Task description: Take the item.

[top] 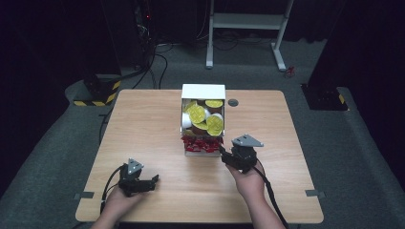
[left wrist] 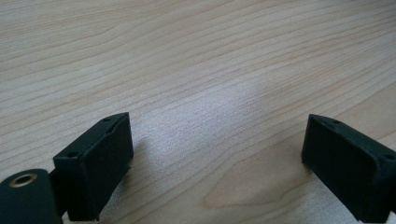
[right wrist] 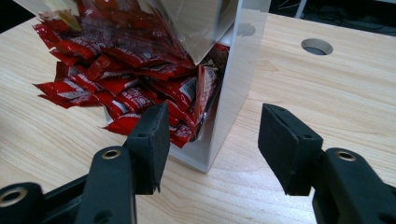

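Observation:
A white box [top: 203,90] stands at the middle of the wooden table [top: 143,124]. Its upper part holds several yellow-lidded cups [top: 205,117]. Red packets [top: 203,143] spill from its low front opening. My right gripper [top: 224,155] is at the box's front right corner, open. In the right gripper view its jaws [right wrist: 215,140] stand apart just before the box's white side wall [right wrist: 238,84], the left pad close to the red packets [right wrist: 116,79]; neither pad presses on anything. My left gripper [top: 154,181] rests low at the table's front left, open [left wrist: 217,154] over bare wood.
A round cable hole [top: 233,102] lies in the table right of the box, seen also in the right gripper view as a grey hole [right wrist: 317,46]. A white desk frame [top: 248,21] stands on the floor behind. Grey tape marks [top: 84,195] sit at the table's front corners.

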`<state>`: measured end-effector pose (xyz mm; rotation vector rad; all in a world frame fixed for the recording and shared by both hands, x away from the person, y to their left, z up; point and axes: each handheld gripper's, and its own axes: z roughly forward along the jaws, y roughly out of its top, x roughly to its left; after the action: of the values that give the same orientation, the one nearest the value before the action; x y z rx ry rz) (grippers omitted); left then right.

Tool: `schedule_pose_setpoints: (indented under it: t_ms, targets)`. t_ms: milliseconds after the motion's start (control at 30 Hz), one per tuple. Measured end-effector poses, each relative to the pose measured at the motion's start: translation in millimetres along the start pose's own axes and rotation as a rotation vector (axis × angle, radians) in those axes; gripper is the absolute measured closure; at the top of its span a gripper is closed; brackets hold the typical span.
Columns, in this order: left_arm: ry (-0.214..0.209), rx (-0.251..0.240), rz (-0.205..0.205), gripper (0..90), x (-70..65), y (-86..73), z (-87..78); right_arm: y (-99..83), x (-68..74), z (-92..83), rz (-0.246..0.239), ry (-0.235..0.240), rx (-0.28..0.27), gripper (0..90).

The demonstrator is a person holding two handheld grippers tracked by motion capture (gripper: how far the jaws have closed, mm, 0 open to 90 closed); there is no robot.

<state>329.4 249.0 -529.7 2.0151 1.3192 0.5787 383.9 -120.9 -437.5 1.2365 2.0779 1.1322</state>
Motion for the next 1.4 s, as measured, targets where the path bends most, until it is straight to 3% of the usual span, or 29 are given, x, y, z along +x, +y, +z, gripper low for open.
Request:
schedule_pose_setpoints:
  t_ms: [433, 733, 1400]
  targets:
    - [0.0, -0.001, 0.0, 9.2, 0.0, 0.0, 0.0, 5.1, -1.6, 10.4, 0.012, 0.001, 0.004, 43.5]
    - [0.0, 0.0, -0.001, 9.3, 0.0, 0.0, 0.0, 10.2, -1.8, 18.6, 0.019, -0.003, 0.013, 48.2]
    - [0.0, 0.0, 0.0, 9.2, 0.1, 0.0, 0.0, 14.5, 2.5, 29.0, -0.019, 0.005, 0.005, 80.8]
